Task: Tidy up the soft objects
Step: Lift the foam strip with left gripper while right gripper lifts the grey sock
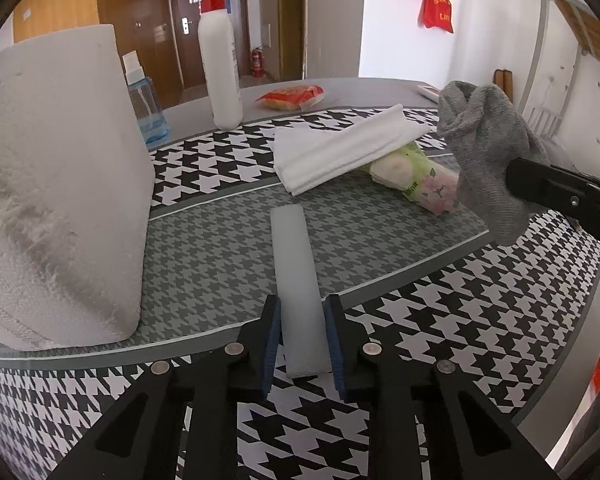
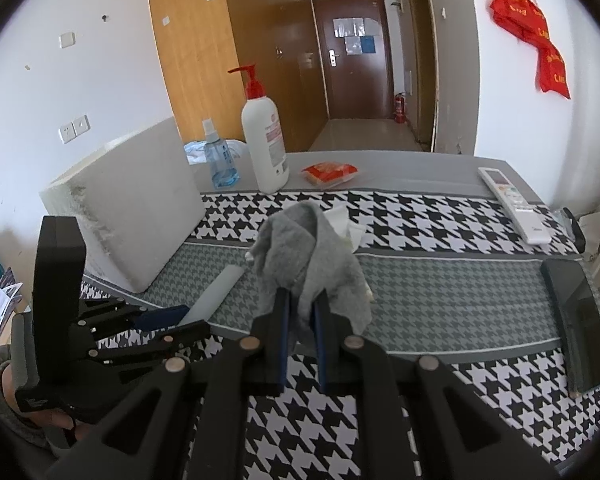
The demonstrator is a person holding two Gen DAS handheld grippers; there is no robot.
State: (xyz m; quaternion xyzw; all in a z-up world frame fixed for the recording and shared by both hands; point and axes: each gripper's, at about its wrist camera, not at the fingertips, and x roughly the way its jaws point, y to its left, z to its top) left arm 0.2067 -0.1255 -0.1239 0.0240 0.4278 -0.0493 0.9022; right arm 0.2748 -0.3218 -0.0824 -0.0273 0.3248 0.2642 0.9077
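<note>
A narrow white foam strip (image 1: pixel 292 248) lies lengthwise on the houndstooth table mat (image 1: pixel 220 240). Its near end sits between the blue pads of my left gripper (image 1: pixel 303 320), which touch both of its sides. A crumpled grey sock (image 1: pixel 488 152) hangs in the air at the right, pinched by my right gripper (image 1: pixel 516 176). In the right wrist view the sock (image 2: pixel 312 256) bunches up above that gripper (image 2: pixel 300 300), whose jaws are shut on its lower part. My left gripper (image 2: pixel 168 320) shows at the lower left on the strip (image 2: pixel 220 288).
A big white foam block (image 1: pixel 60 184) stands at the left. A folded white towel (image 1: pixel 340 148) rests on a tissue pack (image 1: pixel 424 184). Behind them are a lotion pump bottle (image 1: pixel 220 68), a blue spray bottle (image 1: pixel 146 108) and a red packet (image 1: pixel 292 96). A remote (image 2: pixel 514 204) and a phone (image 2: pixel 578 320) lie at the right.
</note>
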